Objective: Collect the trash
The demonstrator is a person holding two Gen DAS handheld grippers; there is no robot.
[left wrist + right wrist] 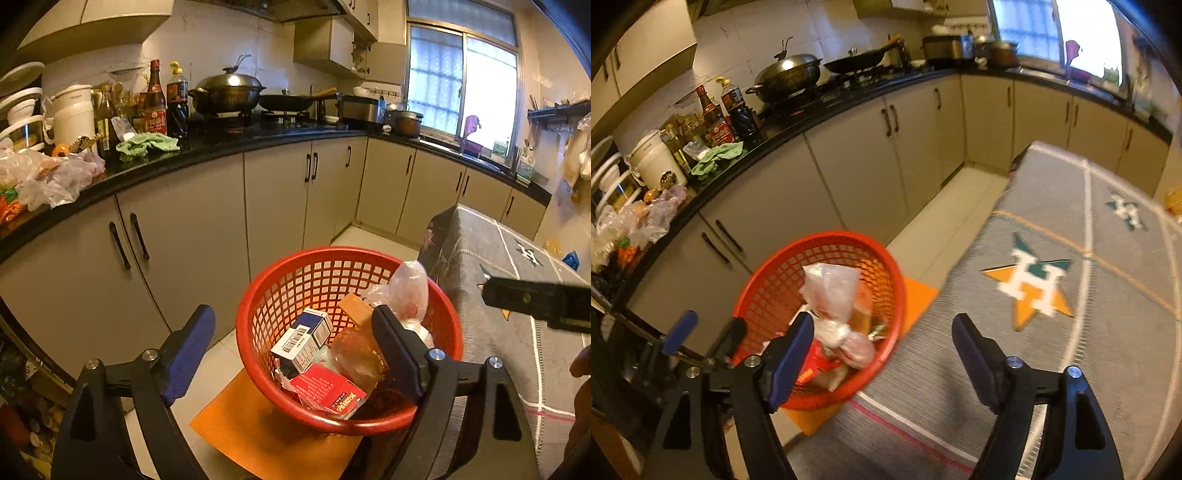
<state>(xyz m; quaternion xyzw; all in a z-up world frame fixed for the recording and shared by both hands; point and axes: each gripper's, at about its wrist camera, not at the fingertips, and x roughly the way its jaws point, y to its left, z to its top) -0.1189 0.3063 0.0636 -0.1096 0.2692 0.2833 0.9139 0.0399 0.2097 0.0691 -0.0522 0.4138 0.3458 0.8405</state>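
A red mesh basket (242, 321) (827, 236) stands on an orange surface (258, 435) beside a table under a grey cloth (491, 258) (1052, 221). Inside lie a white-and-blue box (306, 339), a red packet (325, 391), a brown cardboard piece (354, 308) and a knotted clear plastic bag (410, 288) (831, 291). My left gripper (291, 314) hangs open over the basket with nothing between its fingers. My right gripper (882, 319) is open too, empty, over the basket's rim and the table's edge. In the left wrist view, part of the right gripper (535, 302) pokes in at the right edge.
A black countertop (221, 147) curves along the wall with sauce bottles (155, 99), a lidded wok (227, 92), a green rag (147, 146) and crumpled plastic bags (48, 177). Beige cabinets (184, 236) stand below it. A strip of tiled floor (960, 206) runs between cabinets and table.
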